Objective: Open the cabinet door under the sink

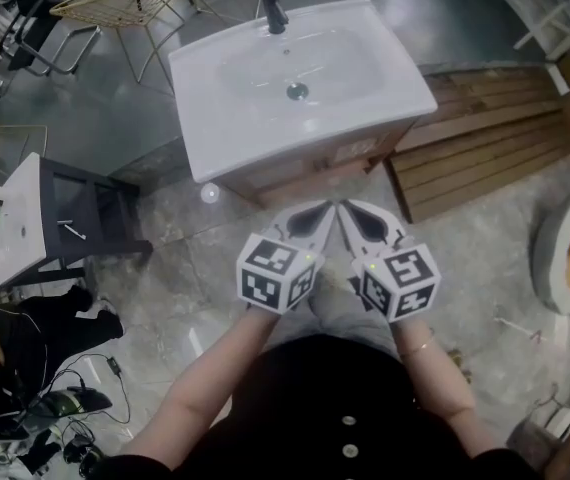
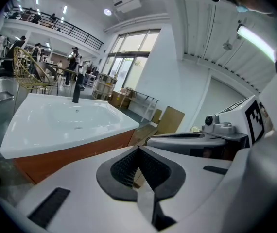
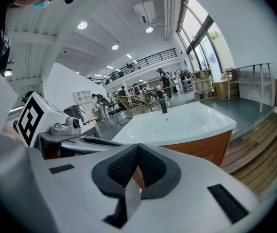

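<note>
A white sink basin [image 1: 295,78] with a black faucet [image 1: 272,4] sits on a wooden cabinet [image 1: 310,175]. The basin's overhang hides most of the cabinet front in the head view. My left gripper [image 1: 325,208] and right gripper [image 1: 345,209] are held side by side just in front of the cabinet, both shut and empty, touching nothing. The left gripper view shows its shut jaws [image 2: 138,149] pointing at the orange-brown cabinet side [image 2: 70,154] under the basin [image 2: 60,120]. In the right gripper view the shut jaws [image 3: 137,147] face the cabinet front [image 3: 204,147].
Wooden planks [image 1: 485,138] lie on the floor right of the cabinet. A gold wire chair [image 1: 125,8] stands behind the sink. A black stand with a white top [image 1: 25,228] is at the left, with cables [image 1: 65,398] below it. A round white object [image 1: 565,253] sits at the right.
</note>
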A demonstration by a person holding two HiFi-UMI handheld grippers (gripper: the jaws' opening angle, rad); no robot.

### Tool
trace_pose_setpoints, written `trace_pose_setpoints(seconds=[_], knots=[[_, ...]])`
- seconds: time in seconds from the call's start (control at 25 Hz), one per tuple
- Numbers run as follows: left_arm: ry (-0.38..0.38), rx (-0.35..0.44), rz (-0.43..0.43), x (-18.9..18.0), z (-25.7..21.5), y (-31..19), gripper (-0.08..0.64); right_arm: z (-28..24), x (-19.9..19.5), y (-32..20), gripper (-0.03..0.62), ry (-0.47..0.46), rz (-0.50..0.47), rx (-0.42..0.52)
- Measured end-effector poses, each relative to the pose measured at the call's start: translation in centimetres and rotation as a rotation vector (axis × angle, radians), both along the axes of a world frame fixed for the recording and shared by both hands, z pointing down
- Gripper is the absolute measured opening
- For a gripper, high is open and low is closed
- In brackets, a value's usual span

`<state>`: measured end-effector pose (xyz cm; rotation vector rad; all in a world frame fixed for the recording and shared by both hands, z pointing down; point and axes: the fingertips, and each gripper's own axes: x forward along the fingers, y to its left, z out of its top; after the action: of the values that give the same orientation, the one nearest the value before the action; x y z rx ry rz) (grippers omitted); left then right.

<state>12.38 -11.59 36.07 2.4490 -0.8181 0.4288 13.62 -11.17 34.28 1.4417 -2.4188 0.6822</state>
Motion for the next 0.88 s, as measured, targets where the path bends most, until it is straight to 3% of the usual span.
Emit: trace_pose_setpoints(seconds=[0.52,0.88], knots=[[-0.026,-0.038,-0.047,-0.5,3.2,-1.3,0.006,3.8,0.8,-1.1,0.002,0.008,-0.041,-0.074],[-0.057,-0.069,-0.095,-1.3,7.4,-3.5,0.006,8.0,0.5,-3.5,0.002,0.071,-0.100,-0.098]])
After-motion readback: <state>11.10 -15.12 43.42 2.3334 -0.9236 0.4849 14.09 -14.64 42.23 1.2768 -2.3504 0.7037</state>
